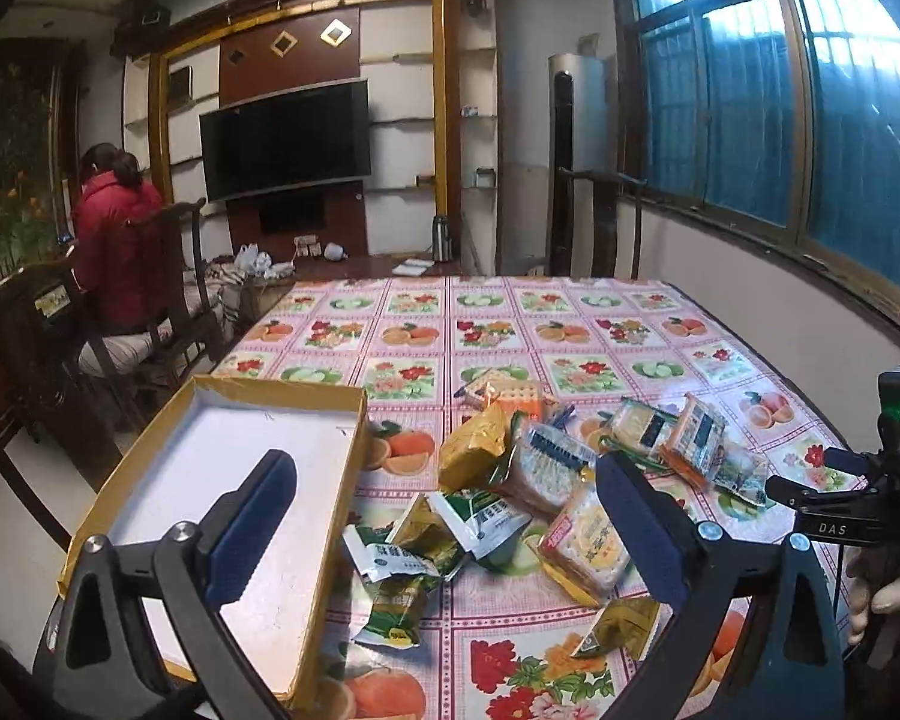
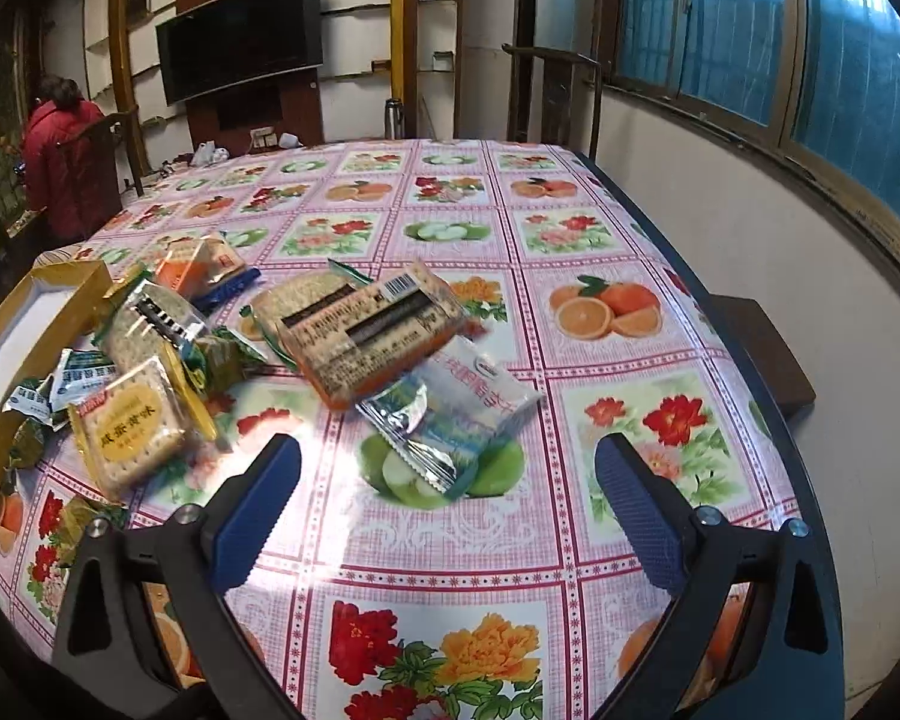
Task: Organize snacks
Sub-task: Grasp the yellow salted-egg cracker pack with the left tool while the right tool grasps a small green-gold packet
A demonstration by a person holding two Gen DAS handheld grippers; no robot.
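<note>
A pile of several wrapped snack packets (image 1: 546, 480) lies on the flowered tablecloth (image 1: 510, 336). An empty shallow box with a gold rim and white inside (image 1: 168, 510) lies at the left. My left gripper (image 1: 444, 516) is open and empty, above the box edge and the green packets (image 1: 402, 558). My right gripper (image 2: 447, 510) is open and empty, just in front of a white and green packet (image 2: 450, 420). An orange cracker pack (image 2: 372, 330) lies behind it. The box corner (image 2: 42, 300) shows at the left of the right wrist view.
The right gripper's body (image 1: 870, 492) and a gloved hand (image 1: 888, 594) show at the right of the left wrist view. Wooden chairs (image 1: 168, 300) stand at the table's left, one with a person in red (image 1: 120, 240). A stool (image 2: 762, 348) stands by the wall at the right.
</note>
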